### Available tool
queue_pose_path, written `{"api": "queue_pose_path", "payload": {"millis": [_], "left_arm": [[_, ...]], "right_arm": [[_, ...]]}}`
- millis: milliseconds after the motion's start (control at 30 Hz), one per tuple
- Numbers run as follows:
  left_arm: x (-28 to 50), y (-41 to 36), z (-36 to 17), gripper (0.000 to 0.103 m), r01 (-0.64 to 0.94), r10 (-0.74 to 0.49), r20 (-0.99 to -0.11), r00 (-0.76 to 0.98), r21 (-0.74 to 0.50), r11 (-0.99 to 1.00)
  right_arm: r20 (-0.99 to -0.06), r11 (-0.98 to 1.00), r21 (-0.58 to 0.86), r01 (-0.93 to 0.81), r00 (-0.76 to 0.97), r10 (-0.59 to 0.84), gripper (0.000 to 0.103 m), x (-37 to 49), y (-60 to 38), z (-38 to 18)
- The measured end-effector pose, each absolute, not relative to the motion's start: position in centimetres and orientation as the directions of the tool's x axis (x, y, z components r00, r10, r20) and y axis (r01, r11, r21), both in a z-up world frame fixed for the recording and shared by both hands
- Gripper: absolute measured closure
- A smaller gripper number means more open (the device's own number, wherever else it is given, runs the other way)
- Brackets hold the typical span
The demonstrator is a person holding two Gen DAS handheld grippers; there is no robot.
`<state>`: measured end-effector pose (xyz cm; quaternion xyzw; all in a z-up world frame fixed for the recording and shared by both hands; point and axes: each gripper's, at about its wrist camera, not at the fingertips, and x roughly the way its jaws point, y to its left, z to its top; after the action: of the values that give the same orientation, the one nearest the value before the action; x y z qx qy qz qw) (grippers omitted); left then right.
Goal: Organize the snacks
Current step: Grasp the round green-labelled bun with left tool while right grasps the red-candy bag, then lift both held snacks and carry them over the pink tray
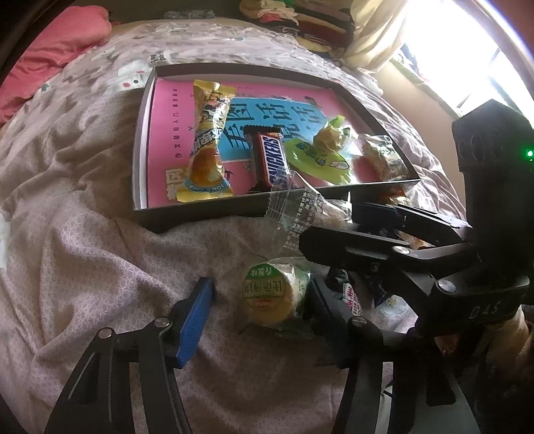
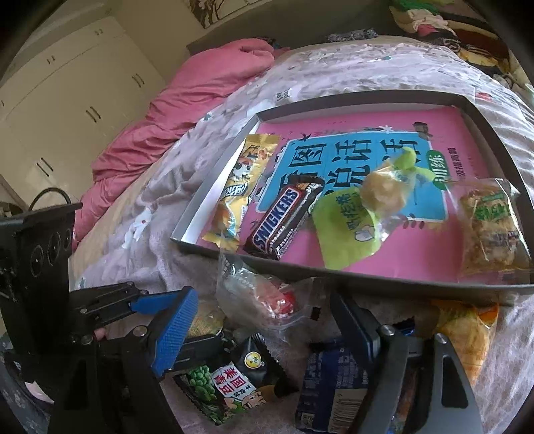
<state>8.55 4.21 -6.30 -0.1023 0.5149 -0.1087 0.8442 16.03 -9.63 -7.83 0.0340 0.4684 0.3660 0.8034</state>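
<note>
A round pastry in a green-labelled wrapper lies on the bedspread between the fingers of my left gripper. The right finger touches its wrapper and the blue left pad stands apart, so the gripper is open. My right gripper is open around a clear-wrapped snack with a red spot, just before the tray's near wall. In the tray lie a yellow packet, a Snickers bar, a green-wrapped sweet and a clear packet of crisp.
Loose on the bed under the right gripper are a green-pea packet, a dark blue packet and an orange packet. A pink duvet lies beyond the tray, with piled clothes at the back.
</note>
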Motion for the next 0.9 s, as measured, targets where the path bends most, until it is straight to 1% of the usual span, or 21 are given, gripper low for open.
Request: {"api": "queue_pose_path", "payload": {"millis": [100,167,233,267,333,400,600,667,700,733,800,900], "left_arm": [[8.6,4.2,-6.5,0.044,0.077,-0.296,-0.848,0.44,-0.293,0.953],[8.6,4.2,-6.5,0.044,0.079,-0.302,-0.847,0.437,-0.298,0.951],[8.6,4.3,-6.6,0.044,0.077,-0.305,-0.847,0.435,-0.303,0.95],[8.6,4.4,-6.7,0.044,0.075,-0.311,-0.847,0.43,-0.31,0.948],[8.6,4.4,-6.8,0.043,0.083,-0.312,-0.851,0.423,-0.307,0.948],[8.7,4.5,-6.9,0.044,0.08,-0.317,-0.849,0.422,-0.314,0.946],[8.7,4.5,-6.9,0.044,0.078,-0.324,-0.847,0.421,-0.322,0.944],[8.6,4.4,-6.8,0.05,0.081,-0.329,-0.845,0.421,-0.325,0.942],[8.5,4.4,-6.8,0.057,0.087,-0.339,-0.843,0.418,-0.334,0.939],[8.5,4.4,-6.7,0.06,0.094,-0.346,-0.841,0.417,-0.339,0.936],[8.4,4.3,-6.6,0.061,0.101,-0.347,-0.842,0.413,-0.336,0.936],[8.4,4.2,-6.6,0.062,0.103,-0.351,-0.843,0.408,-0.339,0.935]], "right_arm": [[-0.728,0.72,0.386,-0.577,0.289,0.622,0.032,15.8,-9.3,-7.6],[-0.731,0.712,0.368,-0.598,0.287,0.619,0.038,15.6,-8.9,-7.4],[-0.733,0.702,0.347,-0.622,0.286,0.617,0.048,15.4,-8.5,-7.1],[-0.739,0.695,0.332,-0.638,0.282,0.612,0.05,15.2,-8.1,-7.0],[-0.769,0.686,0.298,-0.664,0.259,0.584,0.051,15.1,-7.3,-7.2],[-0.778,0.683,0.297,-0.668,0.246,0.578,0.051,15.2,-6.8,-7.6],[-0.758,0.655,0.37,-0.659,0.193,0.623,0.057,15.6,-6.8,-8.3],[-0.748,0.648,0.386,-0.657,0.188,0.636,0.059,15.6,-6.9,-8.4],[-0.742,0.647,0.392,-0.654,0.19,0.643,0.061,15.6,-7.1,-8.4],[-0.731,0.642,0.404,-0.651,0.192,0.655,0.065,15.5,-7.3,-8.2],[-0.706,0.632,0.418,-0.653,0.204,0.678,0.067,15.2,-7.9,-7.7],[-0.678,0.63,0.428,-0.648,0.231,0.698,0.068,14.9,-9.0,-6.8]]}}
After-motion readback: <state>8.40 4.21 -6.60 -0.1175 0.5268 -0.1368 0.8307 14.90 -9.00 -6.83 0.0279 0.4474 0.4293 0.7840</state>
